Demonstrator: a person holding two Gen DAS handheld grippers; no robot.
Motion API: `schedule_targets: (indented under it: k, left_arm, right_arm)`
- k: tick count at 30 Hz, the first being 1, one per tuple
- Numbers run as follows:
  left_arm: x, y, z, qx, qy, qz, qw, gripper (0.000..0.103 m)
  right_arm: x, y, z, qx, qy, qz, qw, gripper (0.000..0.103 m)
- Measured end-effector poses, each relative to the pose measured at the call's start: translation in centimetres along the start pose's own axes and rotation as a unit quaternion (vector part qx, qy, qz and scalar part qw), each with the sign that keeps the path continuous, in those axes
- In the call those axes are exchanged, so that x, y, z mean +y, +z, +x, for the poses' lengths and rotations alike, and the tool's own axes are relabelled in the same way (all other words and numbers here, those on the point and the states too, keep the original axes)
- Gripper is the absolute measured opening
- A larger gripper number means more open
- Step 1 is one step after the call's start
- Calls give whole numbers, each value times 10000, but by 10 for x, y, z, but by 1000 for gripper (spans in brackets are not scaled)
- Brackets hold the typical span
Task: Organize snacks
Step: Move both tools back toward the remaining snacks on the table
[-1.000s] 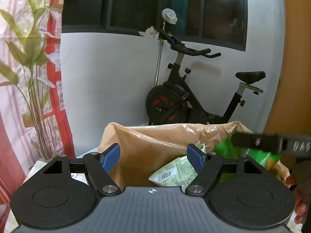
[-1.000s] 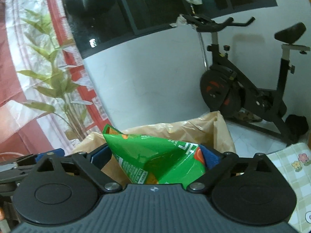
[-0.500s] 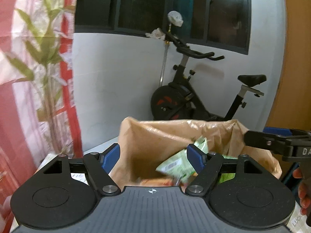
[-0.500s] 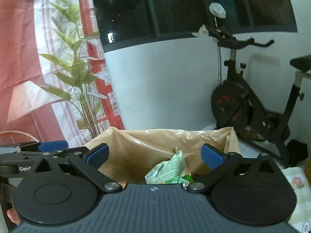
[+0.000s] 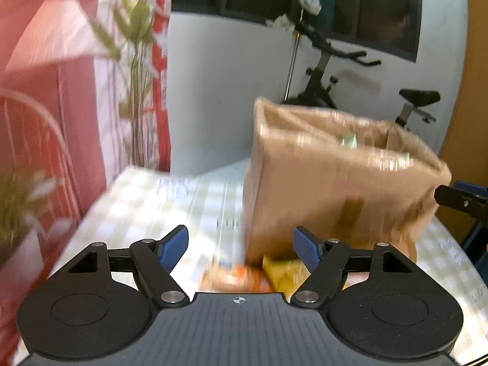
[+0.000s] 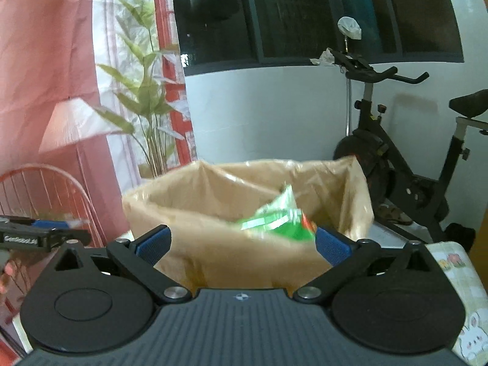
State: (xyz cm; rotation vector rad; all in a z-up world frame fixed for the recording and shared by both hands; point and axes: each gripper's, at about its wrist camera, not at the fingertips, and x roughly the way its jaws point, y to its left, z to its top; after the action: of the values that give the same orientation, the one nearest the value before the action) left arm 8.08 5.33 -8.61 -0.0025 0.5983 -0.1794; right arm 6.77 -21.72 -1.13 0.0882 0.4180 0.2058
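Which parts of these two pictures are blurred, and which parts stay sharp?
Left wrist view: the brown bag, the checked tablecloth and the snack packets in front of the bag are smeared by motion; the left gripper itself is sharp. Right wrist view: mostly sharp, only the green packet in the bag and the plant are blurred.

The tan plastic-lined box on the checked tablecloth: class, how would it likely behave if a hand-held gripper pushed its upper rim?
The tan plastic-lined box stands tall, so it may tip. Its thin liner would probably crumple. Only light snack packets show inside, so it likely slides easily.
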Motion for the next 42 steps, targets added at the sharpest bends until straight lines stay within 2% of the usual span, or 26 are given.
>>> schedule_targets:
  k: [6, 9, 13, 17, 21, 26, 28, 38, 42]
  left_arm:
    - [1, -44, 3, 351, -17, -154, 9993, 78]
    - [-3, -58, 4, 464, 63, -94, 9989, 78]
    - [-6, -72, 2, 526, 163, -14, 9985, 78]
    - [-5, -80, 2, 614, 137, -129, 9979, 78]
    - [-9, -88, 5, 718, 136, -85, 9973, 77]
    - [-10, -96, 10, 791, 139, -152, 9967, 77]
    - [-9, -99, 12, 855, 126, -211, 9960, 77]
    - [-11, -103, 17, 902, 175, -249, 9955, 77]
    - [-11, -105, 18, 914, 210, -240, 9953, 77]
  right_arm:
    - [9, -40, -12, 207, -50, -62, 9998, 103]
    - [13, -62, -11, 521, -194, -153, 9983, 103]
    - [14, -89, -8, 991, -134, -102, 9949, 98]
    - [14, -108, -6, 1306, 32, 26, 9914, 88]
    - [21, -121, -1, 1591, 88, -111, 9872, 82]
    - [31, -140, 1, 1963, 147, -347, 9798, 68]
    - [34, -148, 3, 2147, 198, -402, 9756, 66]
    - [32, -158, 8, 2332, 284, -385, 9712, 65]
    - [27, -155, 9, 2282, 155, -296, 9730, 65]
